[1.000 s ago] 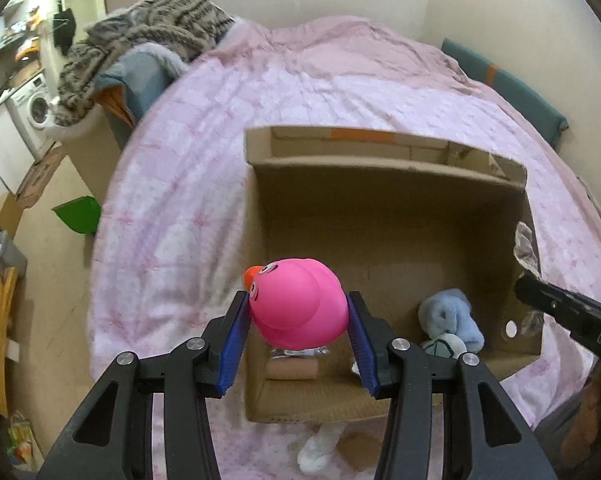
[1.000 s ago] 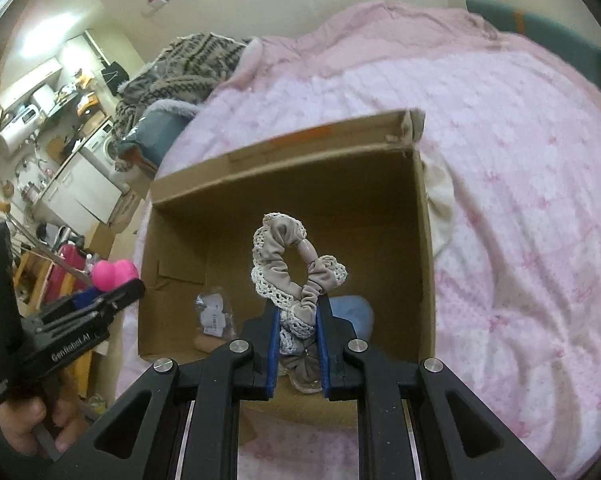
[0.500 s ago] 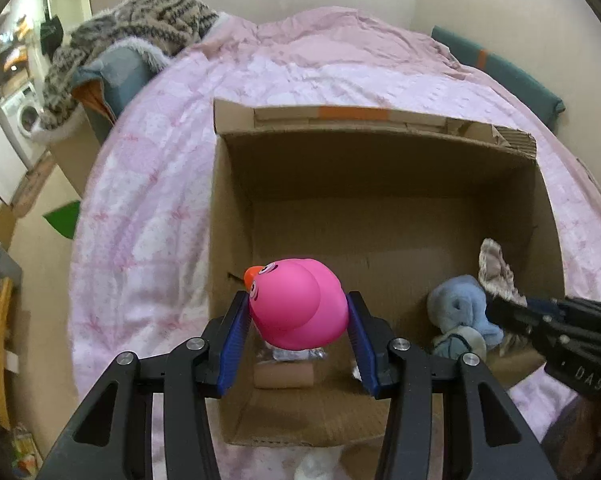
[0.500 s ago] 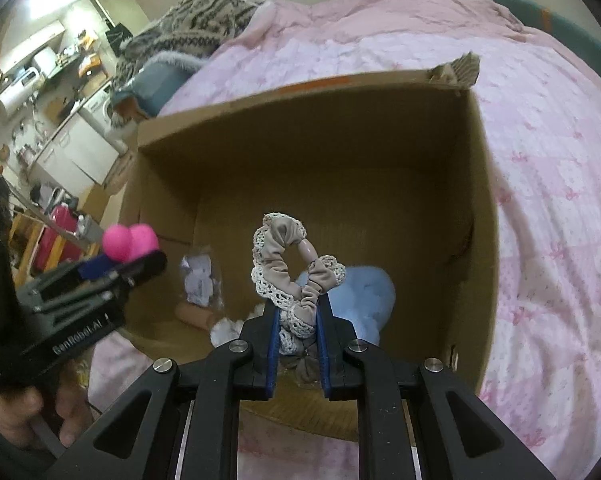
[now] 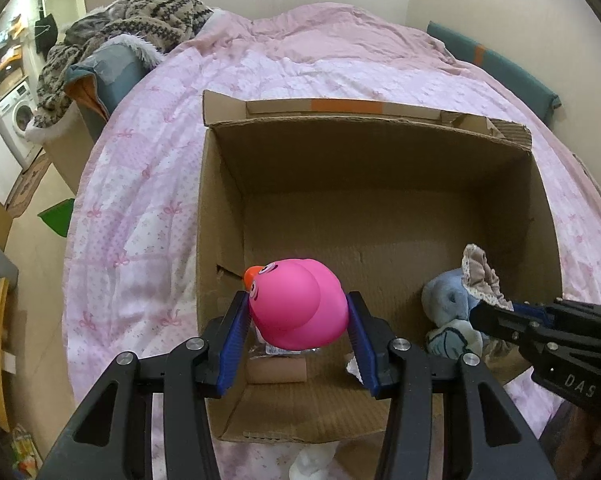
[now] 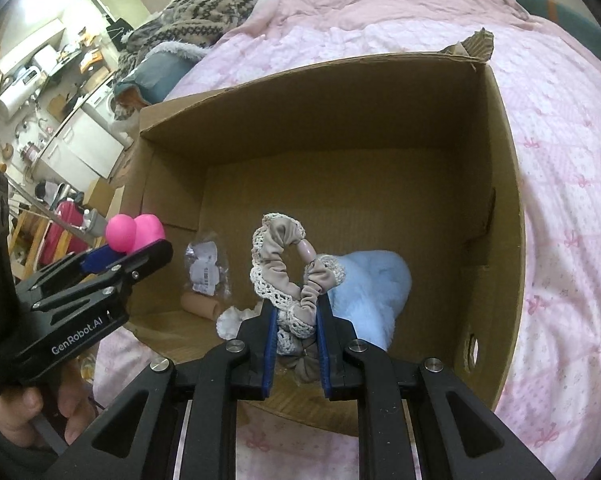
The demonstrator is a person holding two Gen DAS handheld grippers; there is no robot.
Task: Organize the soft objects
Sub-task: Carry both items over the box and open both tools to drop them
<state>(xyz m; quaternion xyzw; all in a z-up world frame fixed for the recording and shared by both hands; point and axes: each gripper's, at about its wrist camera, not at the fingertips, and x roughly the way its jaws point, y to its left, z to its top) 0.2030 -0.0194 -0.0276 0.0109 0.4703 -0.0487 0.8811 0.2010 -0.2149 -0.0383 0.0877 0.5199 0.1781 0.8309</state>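
Note:
My left gripper (image 5: 296, 320) is shut on a pink rubber duck (image 5: 296, 306) with an orange beak, held over the near left part of an open cardboard box (image 5: 364, 128). My right gripper (image 6: 296, 320) is shut on a beige lace-trimmed scrunchie (image 6: 278, 264), held over the box (image 6: 504, 184) near its front. A blue plush toy (image 6: 368, 292) lies on the box floor just behind the scrunchie; it also shows in the left wrist view (image 5: 450, 312). The duck (image 6: 134, 232) and left gripper (image 6: 112, 264) show at the left of the right wrist view.
The box sits on a pink quilted bed (image 5: 148, 184). Inside it lie a small plastic packet (image 6: 204, 268), a tan cylinder (image 6: 198, 306) and a white fluffy piece (image 6: 232, 320). A knitted blanket (image 5: 140, 20) is heaped at the bed's far left. The floor lies left of the bed.
Both grippers have moved forward over the box, so it fills more of each view. The duck and the scrunchie stay clamped as before.

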